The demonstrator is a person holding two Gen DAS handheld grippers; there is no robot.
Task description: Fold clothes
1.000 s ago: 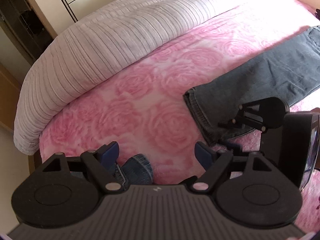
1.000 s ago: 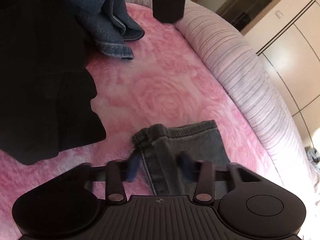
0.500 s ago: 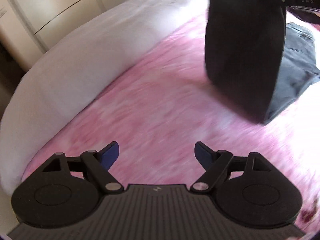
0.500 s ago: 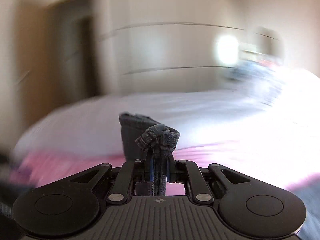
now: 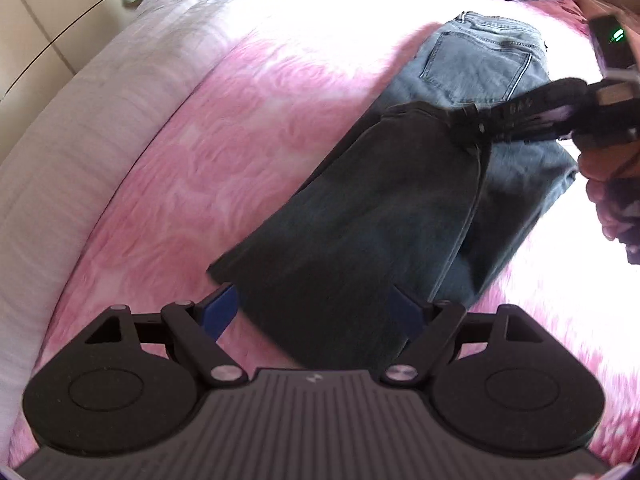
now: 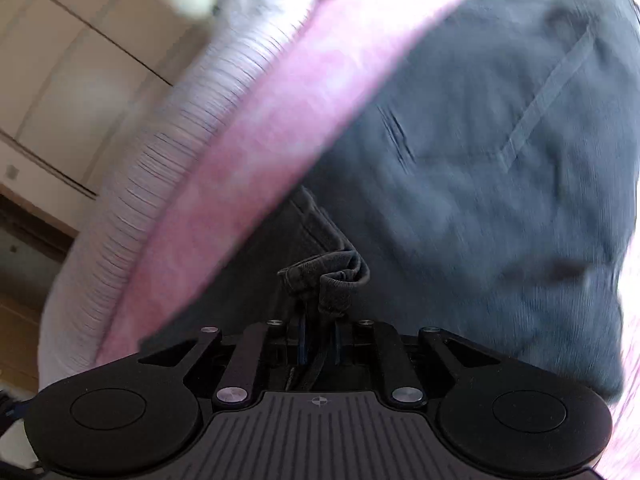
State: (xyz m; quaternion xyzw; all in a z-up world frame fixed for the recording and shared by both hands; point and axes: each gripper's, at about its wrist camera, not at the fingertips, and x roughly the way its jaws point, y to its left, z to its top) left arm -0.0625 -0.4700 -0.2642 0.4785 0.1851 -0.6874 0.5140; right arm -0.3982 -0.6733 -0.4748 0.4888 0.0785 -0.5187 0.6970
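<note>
Left gripper (image 5: 314,304) spread wide and empty, hovering over the folded jeans (image 5: 384,220) on the pink blanket (image 5: 224,128), right gripper (image 6: 319,332) clamped on the jeans' bunched hem, pale duvet (image 5: 80,128) to their left

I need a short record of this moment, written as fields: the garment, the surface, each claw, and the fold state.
garment: dark grey denim jeans, rear pocket facing up near the waistband
surface: pink rose-patterned fleece blanket on a bed, grey striped duvet beside it
left claw: open, holding nothing, fingers on either side of the folded end
right claw: shut on the bunched leg hem, held over the seat of the jeans
fold state: legs carried over the upper part, hem not yet released
</note>
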